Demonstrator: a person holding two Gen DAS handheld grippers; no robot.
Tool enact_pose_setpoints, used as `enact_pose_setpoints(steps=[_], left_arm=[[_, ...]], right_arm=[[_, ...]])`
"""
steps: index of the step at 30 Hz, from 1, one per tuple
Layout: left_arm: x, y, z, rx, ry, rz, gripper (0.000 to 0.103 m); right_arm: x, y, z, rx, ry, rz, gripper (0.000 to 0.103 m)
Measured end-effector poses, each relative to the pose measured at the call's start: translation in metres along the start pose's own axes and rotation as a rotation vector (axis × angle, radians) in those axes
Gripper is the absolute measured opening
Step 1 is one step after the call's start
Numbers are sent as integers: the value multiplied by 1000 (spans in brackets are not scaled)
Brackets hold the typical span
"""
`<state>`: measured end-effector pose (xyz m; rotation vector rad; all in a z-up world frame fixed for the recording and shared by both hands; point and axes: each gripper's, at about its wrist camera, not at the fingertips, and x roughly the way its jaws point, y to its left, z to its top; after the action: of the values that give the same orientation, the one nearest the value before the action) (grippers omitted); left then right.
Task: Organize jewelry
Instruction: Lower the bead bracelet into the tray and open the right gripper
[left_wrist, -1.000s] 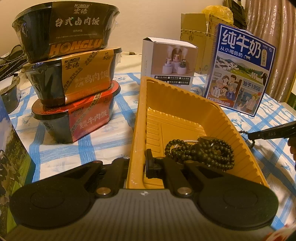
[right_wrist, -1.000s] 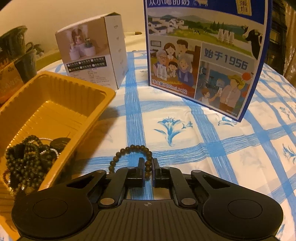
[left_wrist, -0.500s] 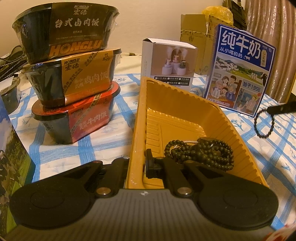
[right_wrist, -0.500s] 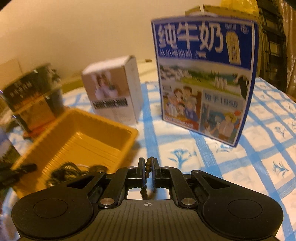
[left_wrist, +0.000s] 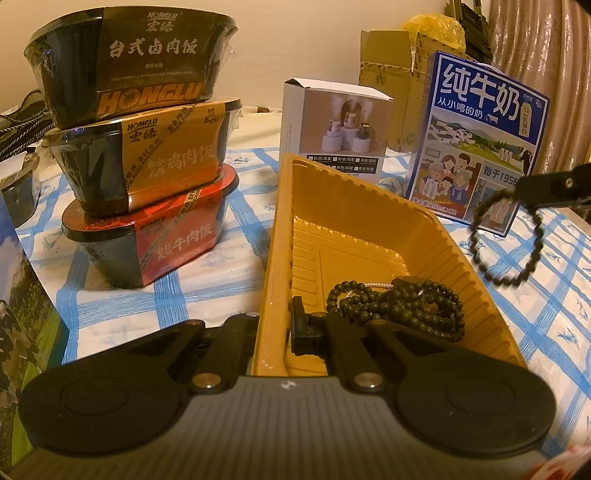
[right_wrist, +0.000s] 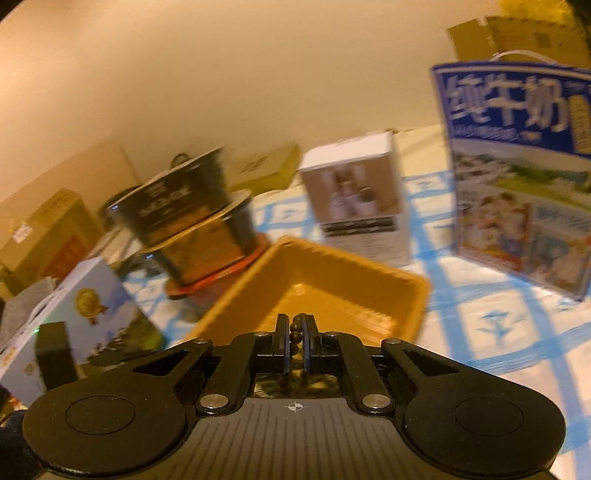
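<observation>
The right gripper's (right_wrist: 294, 334) fingers are pinching a dark bead bracelet (left_wrist: 506, 240), which is hanging at the right of the frame, beside the yellow tray (left_wrist: 275, 236). The left gripper's (left_wrist: 275, 328) fingers are clamping the tray's near left wall, and more beads (left_wrist: 399, 306) are lying inside it.

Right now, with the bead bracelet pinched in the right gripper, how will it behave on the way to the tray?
The bracelet hangs as a limp loop from the right gripper, so it will probably swing. Its round beads may roll or slip. It will likely collapse into the yellow tray.
</observation>
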<state>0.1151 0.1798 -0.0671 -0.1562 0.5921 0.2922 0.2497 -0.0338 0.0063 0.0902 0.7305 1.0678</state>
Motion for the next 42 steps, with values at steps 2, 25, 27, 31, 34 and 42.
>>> enact_pose_setpoints(steps=[2, 25, 27, 31, 34, 42], left_arm=[[0, 0, 0, 0, 0, -1, 4], [1, 4, -2, -18, 6, -8, 4], [2, 3, -2, -17, 8, -5, 4], [3, 5, -3, -23, 18, -1, 4], [5, 7, -3, -35, 28, 0, 4], [13, 13, -8, -68, 62, 10, 5]], right_arm=[[11, 9, -3, 1, 22, 26, 7], [51, 6, -8, 50, 8, -36, 49], [49, 2, -18, 47, 39, -69, 51], [37, -3, -38, 39, 63, -120, 53], [25, -5, -50, 51, 65, -146, 56], [2, -6, -68, 68, 58, -199, 61]])
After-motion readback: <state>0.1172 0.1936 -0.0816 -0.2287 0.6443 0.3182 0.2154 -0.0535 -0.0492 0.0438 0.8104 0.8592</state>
